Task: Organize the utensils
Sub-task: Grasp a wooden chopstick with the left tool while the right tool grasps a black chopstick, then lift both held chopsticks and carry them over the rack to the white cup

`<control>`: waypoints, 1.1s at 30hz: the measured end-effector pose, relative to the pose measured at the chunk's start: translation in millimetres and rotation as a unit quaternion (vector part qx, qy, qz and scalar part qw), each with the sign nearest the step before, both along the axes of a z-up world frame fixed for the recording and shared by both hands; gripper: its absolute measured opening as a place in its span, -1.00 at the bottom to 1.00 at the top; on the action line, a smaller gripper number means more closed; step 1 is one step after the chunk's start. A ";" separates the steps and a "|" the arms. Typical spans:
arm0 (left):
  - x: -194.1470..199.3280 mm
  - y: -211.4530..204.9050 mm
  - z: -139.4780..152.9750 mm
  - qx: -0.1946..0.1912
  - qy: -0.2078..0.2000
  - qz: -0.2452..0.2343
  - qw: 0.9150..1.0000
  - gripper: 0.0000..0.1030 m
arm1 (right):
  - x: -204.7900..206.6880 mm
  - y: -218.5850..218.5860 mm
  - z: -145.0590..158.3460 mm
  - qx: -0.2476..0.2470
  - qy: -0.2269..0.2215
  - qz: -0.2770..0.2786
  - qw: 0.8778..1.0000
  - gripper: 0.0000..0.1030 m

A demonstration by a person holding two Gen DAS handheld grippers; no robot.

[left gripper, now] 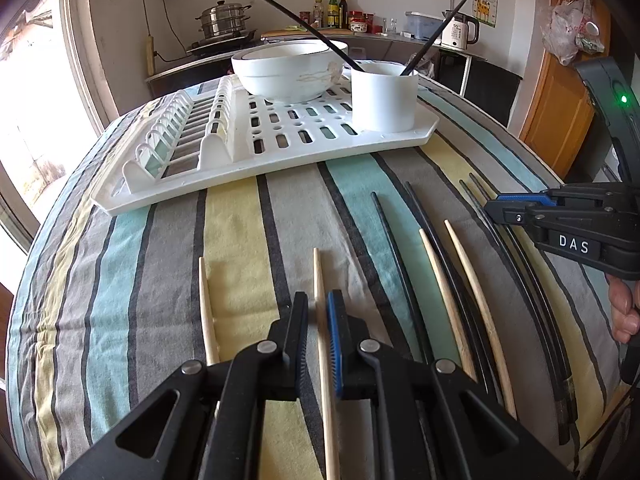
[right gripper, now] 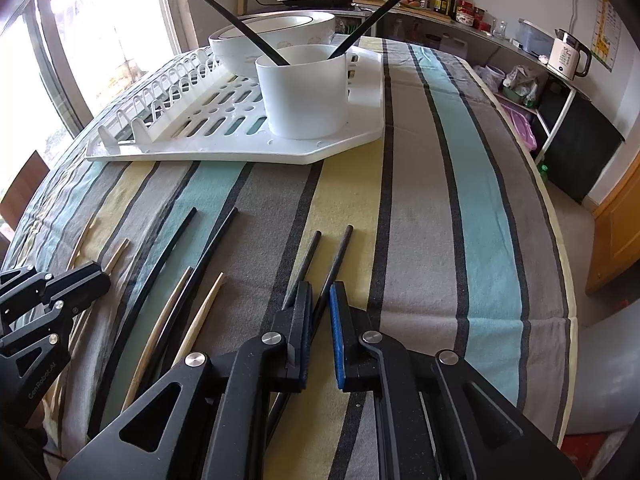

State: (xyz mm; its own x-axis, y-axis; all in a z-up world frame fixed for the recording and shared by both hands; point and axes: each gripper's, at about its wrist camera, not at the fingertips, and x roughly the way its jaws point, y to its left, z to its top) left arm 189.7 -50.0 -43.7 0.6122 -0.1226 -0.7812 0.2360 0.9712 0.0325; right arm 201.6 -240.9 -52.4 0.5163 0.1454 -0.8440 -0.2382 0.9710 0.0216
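A bench (left gripper: 132, 248) covered with a striped cloth is seen. At the top of the left view, a white rack (left gripper: 256, 152) carries one bowl (left gripper: 288, 76) and one cup (left gripper: 384, 100); two black chopsticks (left gripper: 296, 20) are stood in the cup. On the cloth, lower in that frame, four pale chopsticks and about four black ones are laid roughly parallel.

At lower centre of the left view, the left gripper (left gripper: 318, 312) is clamped on one pale chopstick (left gripper: 320, 280). At lower centre of the right view, the right gripper (right gripper: 321, 304) is clamped on one black chopstick (right gripper: 342, 248); a second black one (right gripper: 312, 252) lies just beside it. Both gripped sticks lie against the cloth.
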 end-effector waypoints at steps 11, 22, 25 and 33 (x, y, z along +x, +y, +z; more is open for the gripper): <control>5.9 0.2 1.4 -0.013 0.012 -0.010 1.000 -0.88 | 9.8 -0.7 1.1 0.013 0.017 -0.003 1.000 -0.87; -3.1 7.0 25.2 -0.047 -0.006 -0.012 0.999 -0.89 | -17.5 -18.7 46.1 0.079 -0.046 -0.009 0.996 -0.90; -10.3 10.7 43.2 -0.064 -0.023 -0.014 0.998 -0.89 | -25.5 -22.8 63.8 0.096 -0.071 -0.007 0.993 -0.90; -28.4 18.0 89.1 -0.095 -0.068 -0.028 0.993 -0.89 | -54.2 -32.2 110.0 0.130 -0.145 -0.005 0.981 -0.91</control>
